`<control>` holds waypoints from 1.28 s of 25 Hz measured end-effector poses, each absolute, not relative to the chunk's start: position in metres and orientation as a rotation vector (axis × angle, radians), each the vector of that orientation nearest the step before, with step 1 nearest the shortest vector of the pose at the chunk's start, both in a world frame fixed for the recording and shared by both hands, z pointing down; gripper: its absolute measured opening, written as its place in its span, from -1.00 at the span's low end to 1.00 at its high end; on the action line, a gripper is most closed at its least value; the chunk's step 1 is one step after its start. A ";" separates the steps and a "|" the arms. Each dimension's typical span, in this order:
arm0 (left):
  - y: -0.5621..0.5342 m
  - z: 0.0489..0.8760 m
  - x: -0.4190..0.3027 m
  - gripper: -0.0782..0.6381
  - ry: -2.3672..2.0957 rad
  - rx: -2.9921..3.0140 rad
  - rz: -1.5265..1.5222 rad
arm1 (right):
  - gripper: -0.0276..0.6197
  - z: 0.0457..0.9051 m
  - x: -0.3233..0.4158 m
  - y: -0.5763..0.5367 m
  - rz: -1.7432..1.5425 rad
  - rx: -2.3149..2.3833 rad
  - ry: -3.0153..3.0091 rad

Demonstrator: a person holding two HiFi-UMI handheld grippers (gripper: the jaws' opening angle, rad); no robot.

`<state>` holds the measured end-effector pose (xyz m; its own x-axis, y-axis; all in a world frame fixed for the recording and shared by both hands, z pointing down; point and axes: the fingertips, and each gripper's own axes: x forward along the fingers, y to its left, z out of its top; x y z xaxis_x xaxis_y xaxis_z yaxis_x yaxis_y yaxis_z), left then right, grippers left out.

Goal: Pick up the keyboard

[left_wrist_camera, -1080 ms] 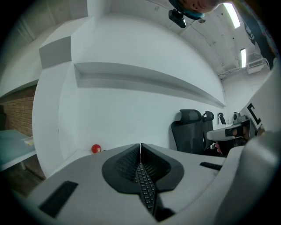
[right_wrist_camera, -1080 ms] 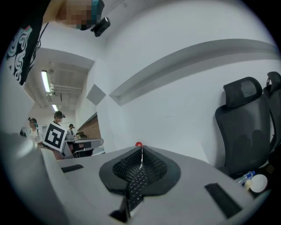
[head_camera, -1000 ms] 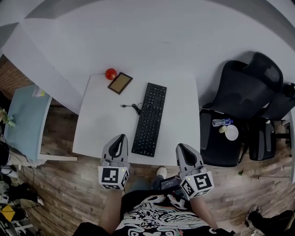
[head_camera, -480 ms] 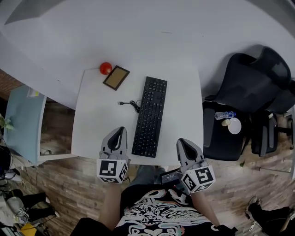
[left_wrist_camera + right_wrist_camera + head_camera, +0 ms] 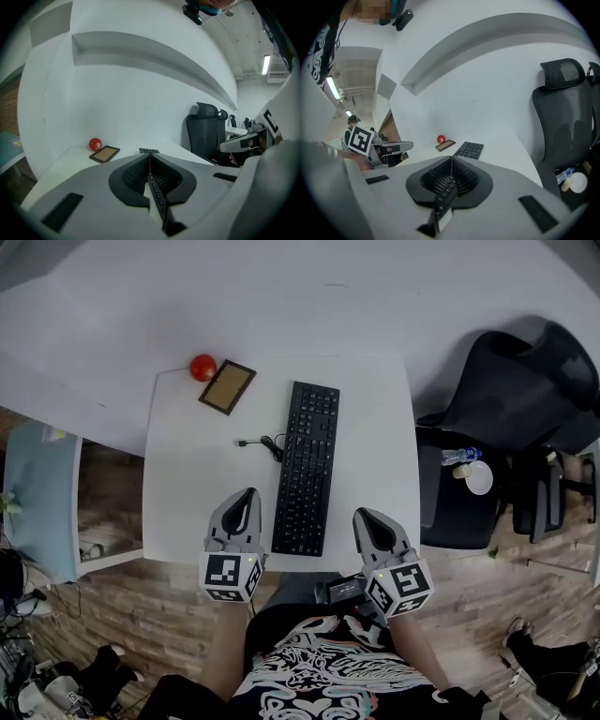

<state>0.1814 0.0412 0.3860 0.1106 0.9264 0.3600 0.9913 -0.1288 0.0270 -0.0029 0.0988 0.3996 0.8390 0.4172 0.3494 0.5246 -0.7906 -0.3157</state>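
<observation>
Along the near edge of the white worktop (image 5: 187, 493), the left gripper (image 5: 246, 495) and the right gripper (image 5: 362, 516) are positioned one on each side of the black keyboard (image 5: 307, 468). Neither gripper touches it. Both point toward the far edge.

Left gripper: jaws pressed together, nothing between them. Right gripper: jaws pressed together, nothing between them.

Keyboard: lies flat on the worktop, a little right of the middle. Its long side runs from near the far edge to near the near edge, with a slight tilt. Its near end sits between the two grippers, closer to the left one. A thin black cable (image 5: 261, 442) curls on the worktop beside the keyboard's left side.

Far left corner of the worktop: a red ball (image 5: 202, 367) at the corner itself, with a small brown-faced frame (image 5: 227, 387) lying flat just beside it.

Beyond the right edge of the worktop stands a black office chair (image 5: 506, 399). A plastic bottle (image 5: 457, 457) and a round white dish (image 5: 479, 477) rest on a dark seat next to it.
</observation>
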 end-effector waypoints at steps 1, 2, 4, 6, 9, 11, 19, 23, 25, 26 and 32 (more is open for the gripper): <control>0.043 0.390 0.183 -0.73 -1.916 -2.156 -0.442 | -0.82 0.404 0.000 0.100 -0.381 -2.609 -0.697; 0.045 0.394 0.184 -0.73 -1.921 -2.148 -0.456 | -0.82 0.408 0.002 0.101 -0.390 -2.600 -0.693; 0.048 0.401 0.186 -0.73 -1.934 -2.133 -0.484 | -0.82 0.416 0.006 0.102 -0.403 -2.576 -0.691; 0.051 0.409 0.187 -0.73 -1.947 -2.115 -0.509 | -0.82 0.423 0.009 0.102 -0.418 -2.556 -0.696; 0.055 0.421 0.189 -0.73 -1.961 -2.090 -0.549 | -0.82 0.435 0.014 0.105 -0.453 -2.536 -0.706; 0.057 0.429 0.188 -0.73 -1.966 -2.070 -0.574 | -0.82 0.443 0.016 0.105 -0.476 -2.523 -0.707; 0.063 0.464 0.188 -0.73 -1.970 -1.987 -0.656 | -0.82 0.478 0.023 0.115 -0.534 -2.449 -0.712; 0.064 0.478 0.185 -0.73 -1.989 -1.928 -0.678 | -0.82 0.495 0.025 0.114 -0.554 -2.400 -0.703; 0.066 0.483 0.185 -0.73 -1.992 -1.907 -0.695 | -0.82 0.500 0.028 0.113 -0.556 -2.379 -0.698; 0.066 0.486 0.185 -0.73 -1.992 -1.899 -0.707 | -0.82 0.503 0.029 0.112 -0.559 -2.368 -0.693; 0.068 0.503 0.183 -0.73 -2.027 -1.828 -0.774 | -0.82 0.525 0.040 0.109 -0.585 -2.309 -0.671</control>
